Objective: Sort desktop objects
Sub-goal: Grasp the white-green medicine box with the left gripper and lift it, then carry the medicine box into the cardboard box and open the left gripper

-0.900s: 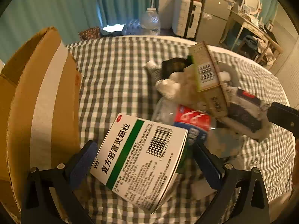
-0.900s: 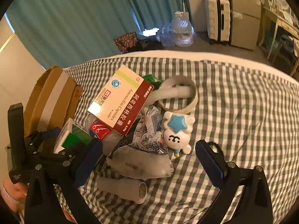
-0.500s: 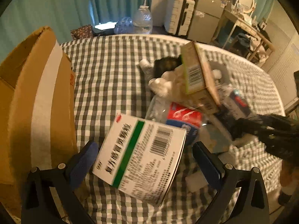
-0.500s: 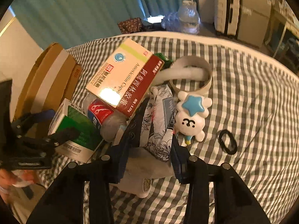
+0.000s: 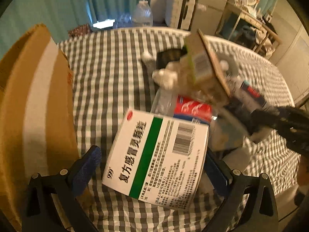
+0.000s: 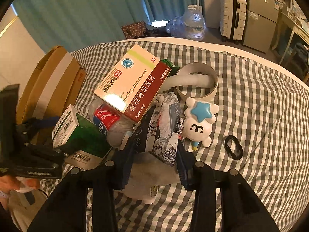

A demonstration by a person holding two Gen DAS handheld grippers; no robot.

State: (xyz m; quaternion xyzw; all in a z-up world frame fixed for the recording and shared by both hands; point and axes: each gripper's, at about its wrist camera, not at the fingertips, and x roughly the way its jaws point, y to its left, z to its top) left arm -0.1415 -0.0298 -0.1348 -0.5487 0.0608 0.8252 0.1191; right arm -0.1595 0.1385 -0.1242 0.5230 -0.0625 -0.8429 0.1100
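Here we have two hand-held grippers working one pile on the checked cloth (image 6: 260,100). Our left gripper (image 5: 152,171) stands spread wide, its blue pads either side of the green-striped medicine box (image 5: 156,158); the right pad seems to meet the box's edge, while the left pad is clear of it, so nothing is gripped yet. The box lies tilted, its long axis running from near left to far right, directly between the jaws and nearer to this hand than to the other.

Our right gripper (image 6: 154,160) is partly closed around the floral tissue pack (image 6: 166,133), whose long axis points away from us, in line with the fingers. The pads look pressed against its sides, so we judge it held. It sits at the near edge of the pile, just left of the white star toy (image 6: 199,123).

Counting what shows: two medicine boxes, the green one and the red-and-white amoxicillin box (image 6: 133,83) atop the heap; one crushed bottle with a red and blue label (image 6: 108,121); one star toy; one tape ring (image 6: 197,81); one black hair tie (image 6: 232,147), well apart to the right; one cardboard carton (image 6: 52,83) on the left.
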